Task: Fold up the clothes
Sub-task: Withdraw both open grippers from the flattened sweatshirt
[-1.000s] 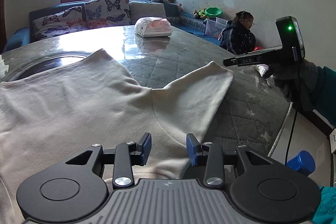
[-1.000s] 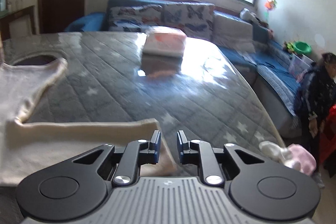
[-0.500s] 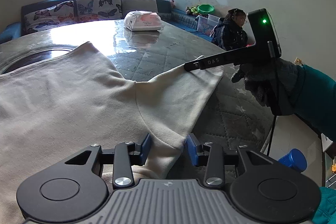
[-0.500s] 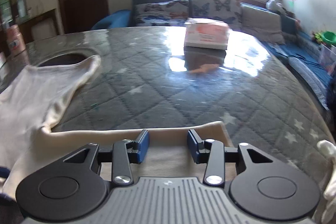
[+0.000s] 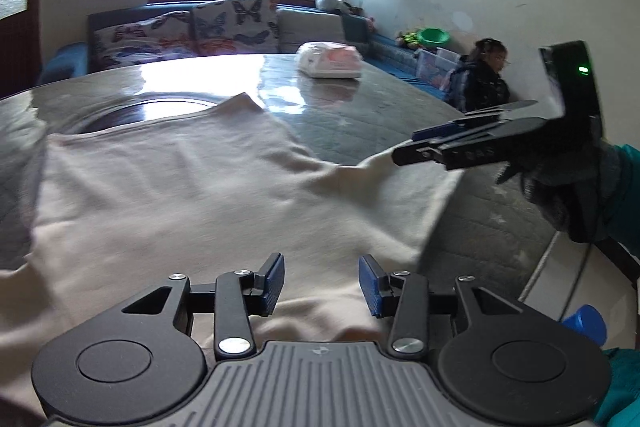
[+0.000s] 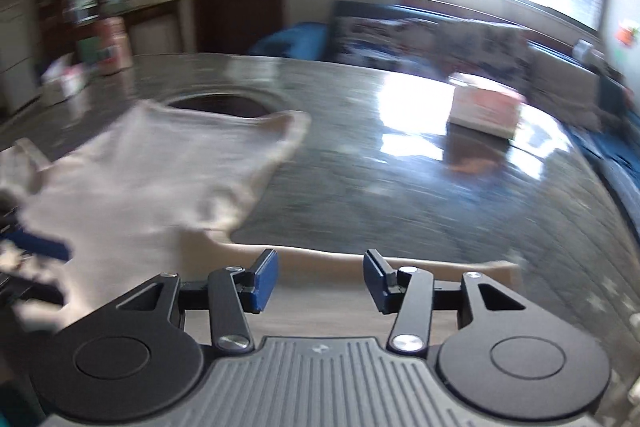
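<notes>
A cream long-sleeved garment lies spread on the quilted grey table, one sleeve reaching toward the right edge. My left gripper hovers open over the garment's near part, nothing pressed between its blue pads. My right gripper is over the sleeve; its jaws are opening and the cloth lies under them, not pinched. In the left wrist view the right gripper, held by a gloved hand, points at the sleeve's far edge. The left gripper's blue pad shows blurred at the right wrist view's left edge.
A tissue pack sits on the far side of the table, and a dark round opening lies behind the garment. Beyond are a sofa with butterfly cushions and a seated person. A blue object lies on the floor at right.
The right gripper's jaws have spread wider, and it has swung left from the table edge to over the sleeve. The left gripper has shifted across the garment, jaws slightly wider.
</notes>
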A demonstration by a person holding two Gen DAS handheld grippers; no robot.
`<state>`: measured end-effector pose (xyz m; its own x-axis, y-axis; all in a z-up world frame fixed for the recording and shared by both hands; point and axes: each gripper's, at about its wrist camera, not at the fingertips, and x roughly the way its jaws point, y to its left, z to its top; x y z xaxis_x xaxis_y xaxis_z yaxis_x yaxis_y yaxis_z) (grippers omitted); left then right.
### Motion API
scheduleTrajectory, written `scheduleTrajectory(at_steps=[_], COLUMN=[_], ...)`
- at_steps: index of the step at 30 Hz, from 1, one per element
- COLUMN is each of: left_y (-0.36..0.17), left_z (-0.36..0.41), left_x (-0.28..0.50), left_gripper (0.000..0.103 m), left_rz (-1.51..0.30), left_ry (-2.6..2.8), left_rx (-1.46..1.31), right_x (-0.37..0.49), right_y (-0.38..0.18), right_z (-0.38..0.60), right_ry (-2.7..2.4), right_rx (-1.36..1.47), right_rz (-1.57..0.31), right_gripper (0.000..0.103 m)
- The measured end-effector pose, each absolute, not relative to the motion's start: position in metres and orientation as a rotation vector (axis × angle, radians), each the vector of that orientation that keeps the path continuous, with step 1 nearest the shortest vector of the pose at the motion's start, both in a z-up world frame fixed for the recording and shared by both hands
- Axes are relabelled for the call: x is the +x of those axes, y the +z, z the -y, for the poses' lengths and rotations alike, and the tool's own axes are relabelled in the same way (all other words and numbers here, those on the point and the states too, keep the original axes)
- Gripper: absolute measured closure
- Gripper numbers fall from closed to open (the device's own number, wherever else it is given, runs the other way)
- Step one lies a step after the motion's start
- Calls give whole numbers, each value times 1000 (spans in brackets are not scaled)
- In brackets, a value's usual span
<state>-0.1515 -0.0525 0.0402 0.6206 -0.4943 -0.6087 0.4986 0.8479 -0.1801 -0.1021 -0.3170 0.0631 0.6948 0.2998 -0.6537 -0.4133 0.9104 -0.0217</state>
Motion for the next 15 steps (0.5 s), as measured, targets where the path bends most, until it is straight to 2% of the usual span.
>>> scheduleTrajectory(at_steps=[2,15], left_y=[41,30], left_z=[40,2], left_x=[-155,-177], left_gripper=[59,59], left_rz=[-701,-747], left_ry=[-537,-479], left_rx=[-3,-1], right_x=[-108,-149], right_y=[65,53], right_z=[299,214], right_ry=[466,761], right_rx=[-197,-336], right_rz=[-694,-731], right_gripper=[49,48])
